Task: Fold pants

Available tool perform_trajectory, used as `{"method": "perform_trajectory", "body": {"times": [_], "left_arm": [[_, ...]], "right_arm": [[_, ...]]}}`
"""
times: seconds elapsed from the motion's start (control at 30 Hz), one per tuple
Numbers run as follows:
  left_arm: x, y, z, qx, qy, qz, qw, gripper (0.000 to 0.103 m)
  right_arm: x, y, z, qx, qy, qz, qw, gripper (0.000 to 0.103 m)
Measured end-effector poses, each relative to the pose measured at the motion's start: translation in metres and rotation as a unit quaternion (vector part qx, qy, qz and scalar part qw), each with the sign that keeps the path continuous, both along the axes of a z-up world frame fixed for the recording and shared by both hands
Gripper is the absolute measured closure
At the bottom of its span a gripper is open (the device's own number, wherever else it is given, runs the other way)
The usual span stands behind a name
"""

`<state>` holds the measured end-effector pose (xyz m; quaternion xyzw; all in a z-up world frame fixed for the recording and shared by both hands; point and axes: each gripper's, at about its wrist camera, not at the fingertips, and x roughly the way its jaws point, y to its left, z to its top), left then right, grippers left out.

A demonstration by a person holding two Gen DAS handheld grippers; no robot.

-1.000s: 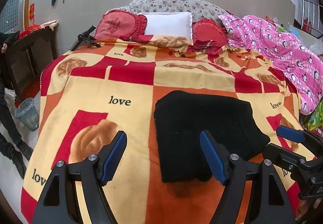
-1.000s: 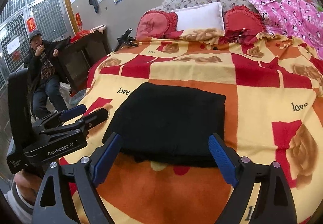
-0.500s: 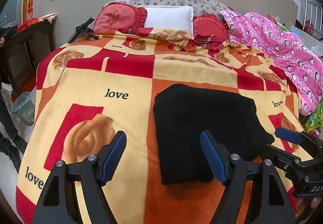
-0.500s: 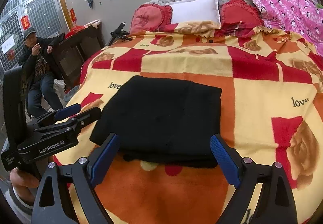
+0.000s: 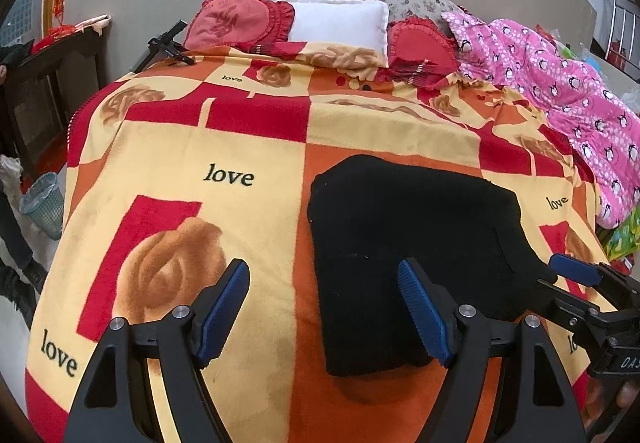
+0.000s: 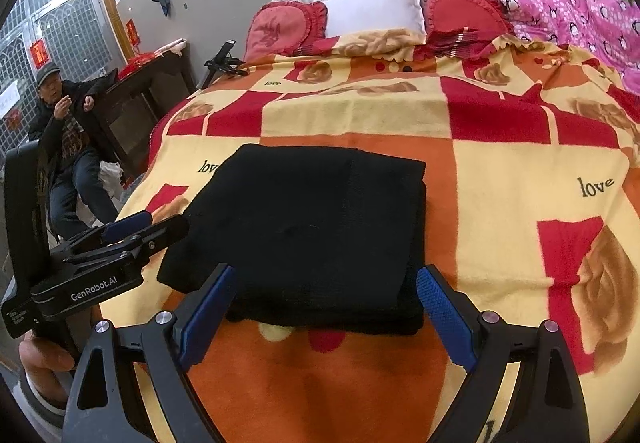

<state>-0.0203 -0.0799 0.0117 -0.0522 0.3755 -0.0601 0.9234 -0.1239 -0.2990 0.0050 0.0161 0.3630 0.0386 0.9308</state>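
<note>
The black pants (image 5: 404, 243) lie folded into a thick rectangle on the patterned "love" blanket (image 5: 192, 163); they also show in the right wrist view (image 6: 308, 235). My left gripper (image 5: 324, 307) is open and empty, above the blanket at the near left corner of the pants. My right gripper (image 6: 324, 311) is open and empty, just short of the near edge of the pants. Each gripper shows in the other's view: the right one at the far right (image 5: 580, 283), the left one at the left (image 6: 120, 239).
Red cushions (image 5: 236, 21) and a white pillow (image 5: 340, 21) lie at the head of the bed. A pink quilt (image 5: 560, 83) is heaped on the right. A man (image 6: 60, 131) sits by a dark desk on the left. A bin (image 5: 44, 203) stands on the floor.
Both grippers have risen and pulled back slightly from the pants. The pants have not moved. Both stay open.
</note>
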Motion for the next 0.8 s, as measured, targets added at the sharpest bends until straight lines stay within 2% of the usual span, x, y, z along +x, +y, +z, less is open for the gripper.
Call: {"method": "perform_trajectory", "body": {"times": [0.8], "left_arm": [[0.032, -0.005, -0.014, -0.033, 0.034, -0.004, 0.9989, 0.023]], "right_arm": [[0.023, -0.023, -0.004, 0.015, 0.012, -0.027, 0.999, 0.009]]}}
